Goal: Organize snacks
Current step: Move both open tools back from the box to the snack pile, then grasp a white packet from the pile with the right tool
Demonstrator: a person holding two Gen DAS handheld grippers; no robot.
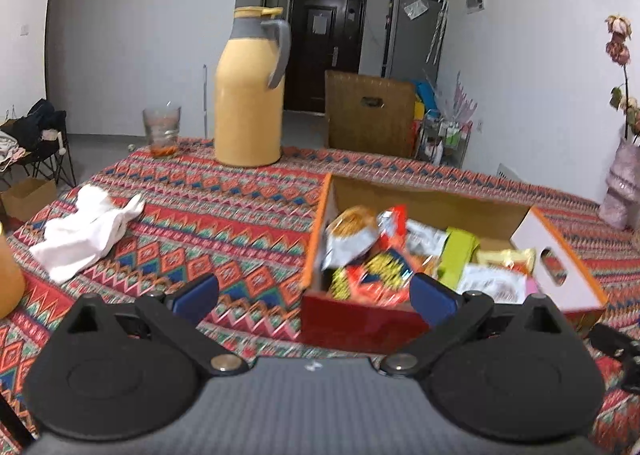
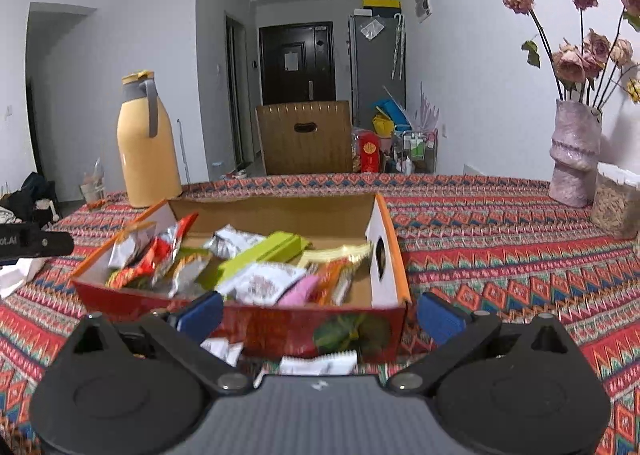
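Snacks (image 2: pixel 256 275) are seen piled loosely inside an open cardboard box (image 2: pixel 384 215) with a red front wall, set on a table covered by a red patterned cloth (image 2: pixel 500 247). In the right wrist view the box fills the middle of the frame; a green stick-shaped pack (image 2: pixel 266 255), a white printed packet (image 2: pixel 262 283) and a pink packet (image 2: pixel 298 291) are seen among silver and red wrappers. Two small white packets (image 2: pixel 320 363) are seen on the cloth just before the box's front wall, at lower centre. The right gripper (image 2: pixel 320 315) is held with its blue pads (image 2: pixel 438 317) spread wide and nothing between them, low in the frame before the box.

In the left wrist view the box (image 1: pixel 360 319) is placed right of centre, and the left gripper (image 1: pixel 316 295) is likewise held wide apart and empty, its right pad (image 1: pixel 432 297) overlapping the box's near corner in the picture. A crumpled white cloth (image 1: pixel 88 231) is seen at middle left, a yellow thermos jug (image 1: pixel 250 95) with a grey handle at upper centre, and a glass (image 1: pixel 162 131) just left of it. A pale vase (image 2: pixel 574 151) of dried roses is seen at upper right in the right wrist view, with a clear container (image 2: pixel 618 199) just beside it.
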